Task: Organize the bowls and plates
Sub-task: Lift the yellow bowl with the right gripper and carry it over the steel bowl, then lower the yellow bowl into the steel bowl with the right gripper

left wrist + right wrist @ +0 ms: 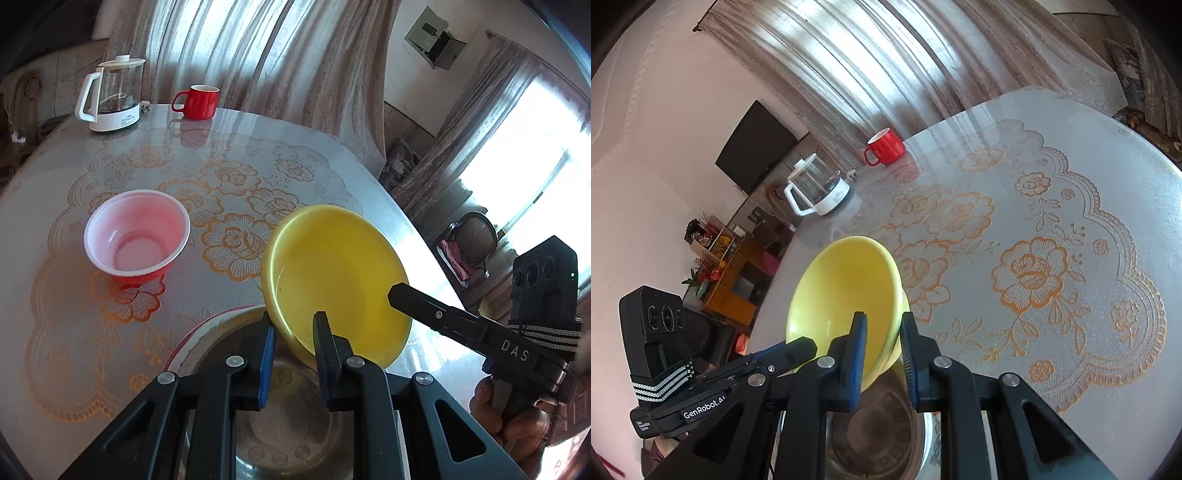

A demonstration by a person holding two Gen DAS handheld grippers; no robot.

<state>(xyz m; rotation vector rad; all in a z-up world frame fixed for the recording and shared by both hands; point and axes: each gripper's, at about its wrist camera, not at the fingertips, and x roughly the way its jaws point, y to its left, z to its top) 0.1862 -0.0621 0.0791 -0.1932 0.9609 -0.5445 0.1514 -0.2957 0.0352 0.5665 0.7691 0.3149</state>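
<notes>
A yellow bowl (332,273) is held tilted above a metal plate (288,435) at the table's near edge. My left gripper (293,332) is shut on the bowl's near rim. My right gripper (882,332) is shut on the opposite rim of the same yellow bowl (846,291), and the metal plate (882,432) lies below it. The right gripper's finger (417,299) reaches onto the bowl from the right. A red bowl with a white inside (136,236) stands upright on the table to the left.
A red mug (199,101) and a glass kettle (112,96) stand at the table's far edge; they also show in the right wrist view, mug (886,146) and kettle (818,188). A lace-patterned cloth (1034,266) covers the table (413,236).
</notes>
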